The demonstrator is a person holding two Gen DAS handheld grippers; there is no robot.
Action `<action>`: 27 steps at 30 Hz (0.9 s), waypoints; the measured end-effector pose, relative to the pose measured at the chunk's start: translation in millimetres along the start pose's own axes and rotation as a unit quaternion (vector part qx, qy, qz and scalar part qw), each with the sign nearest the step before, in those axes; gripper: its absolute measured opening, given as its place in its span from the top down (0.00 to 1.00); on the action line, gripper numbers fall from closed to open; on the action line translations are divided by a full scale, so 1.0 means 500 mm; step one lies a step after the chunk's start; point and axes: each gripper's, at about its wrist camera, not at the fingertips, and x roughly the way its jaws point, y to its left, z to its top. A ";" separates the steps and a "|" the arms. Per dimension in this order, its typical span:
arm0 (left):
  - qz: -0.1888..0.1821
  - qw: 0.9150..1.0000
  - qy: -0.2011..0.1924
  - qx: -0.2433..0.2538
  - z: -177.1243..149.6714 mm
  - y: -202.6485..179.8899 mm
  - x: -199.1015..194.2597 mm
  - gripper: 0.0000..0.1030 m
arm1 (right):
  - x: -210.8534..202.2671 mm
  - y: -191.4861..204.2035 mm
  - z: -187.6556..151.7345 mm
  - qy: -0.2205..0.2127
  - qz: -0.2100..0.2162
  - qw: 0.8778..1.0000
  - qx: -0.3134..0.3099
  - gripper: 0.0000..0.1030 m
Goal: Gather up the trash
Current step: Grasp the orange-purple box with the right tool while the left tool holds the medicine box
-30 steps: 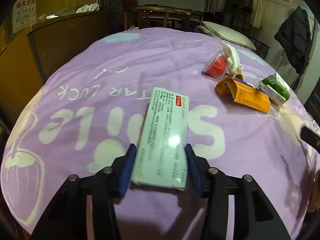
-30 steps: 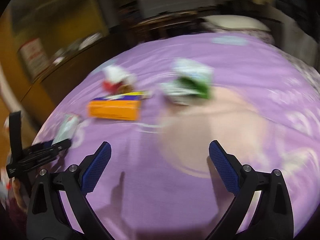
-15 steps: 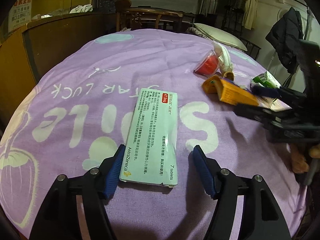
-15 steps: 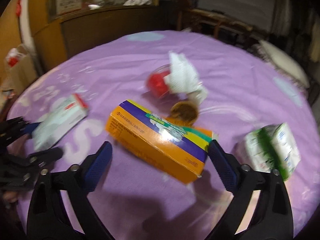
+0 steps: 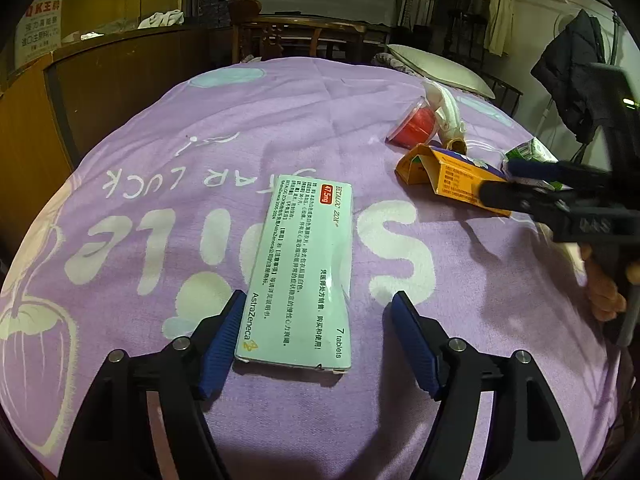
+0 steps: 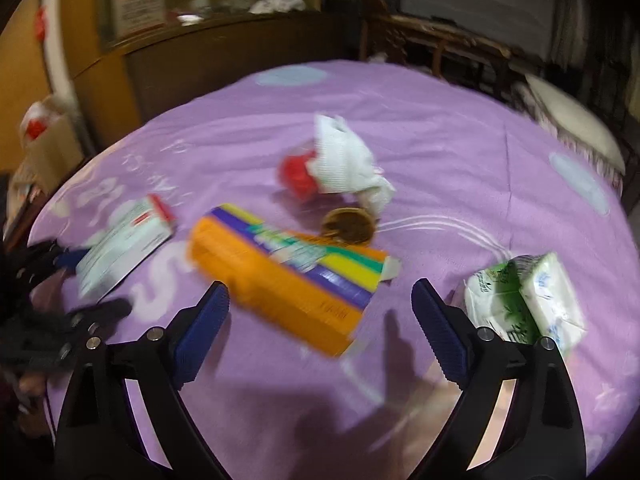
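So your pale green tablet box point(image 5: 300, 276) lies flat on the purple blanket point(image 5: 200, 120), its near end between the blue pads of your left gripper point(image 5: 316, 338). Those jaws have just been opening, and the right pad stands clear of the box, so nothing is held. It looks light and thin, made of card that would squash if you squeeze hard. Take it across its narrow width, near the end by you.

Your right gripper point(image 6: 320, 334) is wide open too, hanging over the orange box point(image 6: 288, 276). That one looks light as well, with one end flap sticking out. Hold it across the short sides.

Further off sit a red cup point(image 6: 298, 174) with a white tissue point(image 6: 348, 164) touching it, a small brown lid point(image 6: 349, 226), and a green and white pack point(image 6: 528, 300).

The blanket is soft, so boxes may sink a little. Around it you see a wooden cabinet point(image 5: 100, 80), a pillow point(image 5: 436, 70) and a dark coat point(image 5: 568, 76) hanging up
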 end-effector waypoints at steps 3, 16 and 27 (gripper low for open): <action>0.001 1.000 0.000 0.001 0.000 0.000 0.000 0.29 | -0.020 -0.012 -0.036 0.023 0.151 0.987 0.054 0.17; 0.004 1.000 -0.001 0.000 0.000 -0.002 0.004 0.29 | -0.030 0.029 -0.015 -0.016 0.050 0.999 -0.003 0.17; 0.010 1.000 0.002 0.004 -0.001 -0.008 0.004 0.27 | -0.060 0.039 -0.071 -0.037 -0.051 0.997 0.036 0.48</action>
